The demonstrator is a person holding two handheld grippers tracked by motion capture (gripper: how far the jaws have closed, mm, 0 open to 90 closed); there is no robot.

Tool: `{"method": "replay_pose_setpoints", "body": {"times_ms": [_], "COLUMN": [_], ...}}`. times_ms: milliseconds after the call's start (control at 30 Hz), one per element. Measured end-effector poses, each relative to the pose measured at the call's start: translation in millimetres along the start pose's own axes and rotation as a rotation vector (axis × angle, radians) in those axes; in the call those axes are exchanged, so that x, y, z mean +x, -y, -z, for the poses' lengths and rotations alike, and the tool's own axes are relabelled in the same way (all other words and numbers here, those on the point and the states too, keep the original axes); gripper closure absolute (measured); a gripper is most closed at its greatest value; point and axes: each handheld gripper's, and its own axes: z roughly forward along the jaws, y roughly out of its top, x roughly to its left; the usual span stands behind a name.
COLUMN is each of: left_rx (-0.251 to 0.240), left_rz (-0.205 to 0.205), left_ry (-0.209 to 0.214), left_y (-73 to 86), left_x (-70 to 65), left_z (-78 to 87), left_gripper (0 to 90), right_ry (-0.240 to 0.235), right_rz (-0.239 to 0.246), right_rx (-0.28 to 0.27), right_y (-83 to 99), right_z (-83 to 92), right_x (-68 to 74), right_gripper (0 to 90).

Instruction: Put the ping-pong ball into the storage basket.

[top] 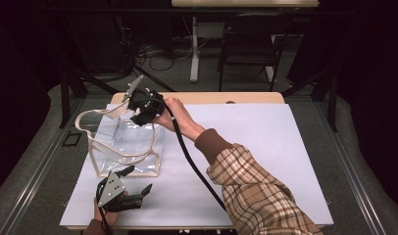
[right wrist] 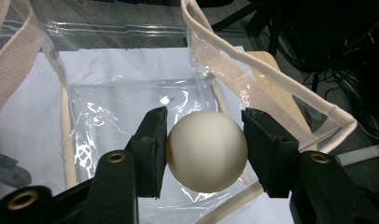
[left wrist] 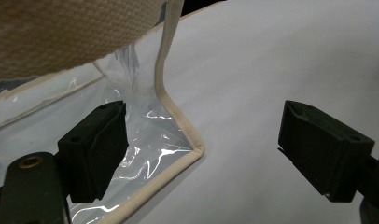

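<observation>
- R gripper is clamped on a white ball; it is held over the far edge of the clear bag.
- Bag is stood at the table's left, mouth up, straps draped over the rim.
- L gripper is kept unclenched, nothing gripped, at the bag's near right corner.

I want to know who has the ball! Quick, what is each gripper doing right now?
Left gripper: open, holding nothing, beside the clear plastic bag with cream straps.
Right gripper: shut on a smooth white ball.
</observation>
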Motion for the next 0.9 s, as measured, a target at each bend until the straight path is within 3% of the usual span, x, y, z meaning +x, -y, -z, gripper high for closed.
{"method": "replay_pose_setpoints", "body": {"times_ms": [900], "left_rx": [-0.001], "left_rz": [0.0], "left_ry": [0.003], "left_y": [0.0], "left_x": [0.1], "left_z": [0.2], "left_gripper": [15.9], "right_ry": [-0.026], "right_rz": [0.016], "right_rx": [0.043], "right_y": [2.3], "right_z": [-13.4], "right_x": [8.9], "right_gripper": [50.8]}}
